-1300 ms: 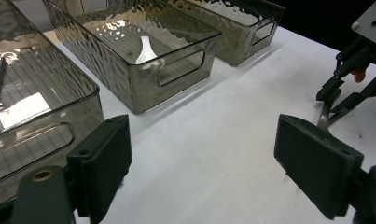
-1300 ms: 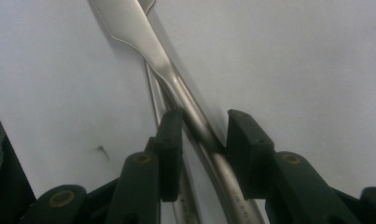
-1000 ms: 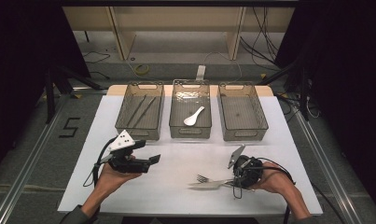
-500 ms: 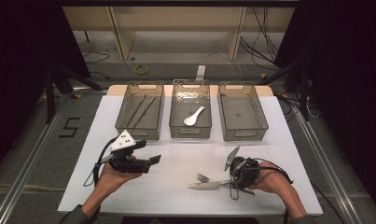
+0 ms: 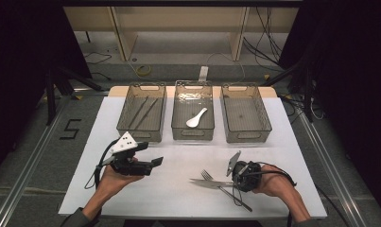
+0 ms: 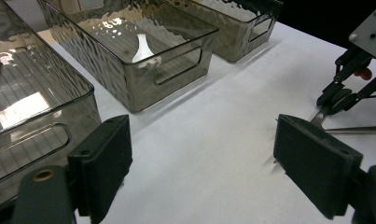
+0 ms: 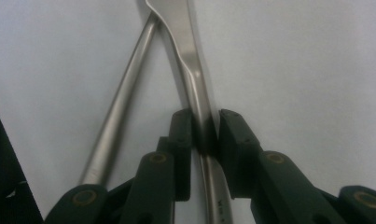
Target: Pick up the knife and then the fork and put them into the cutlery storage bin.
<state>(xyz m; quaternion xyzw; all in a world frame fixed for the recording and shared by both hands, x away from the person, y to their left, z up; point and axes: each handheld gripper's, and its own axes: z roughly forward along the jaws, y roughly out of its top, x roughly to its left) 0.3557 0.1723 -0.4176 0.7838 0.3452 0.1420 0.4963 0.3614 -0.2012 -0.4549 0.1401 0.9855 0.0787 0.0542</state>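
Now right gripper [image 7: 205, 133] pinches the knife [image 7: 195, 74], jaws just closing; fork [image 7: 120, 102] crosses just left. Risk: lifting drags the fork.

Polished, glossy metal is shown by the knife [image 7: 195, 70] and the fork [image 7: 120, 102] crossing beside it. Both are laid on a matt white table [image 5: 178, 189]. Beyond the knife, translucent smoky plastic bins [image 6: 143, 60] with rippled glossy walls are seen.
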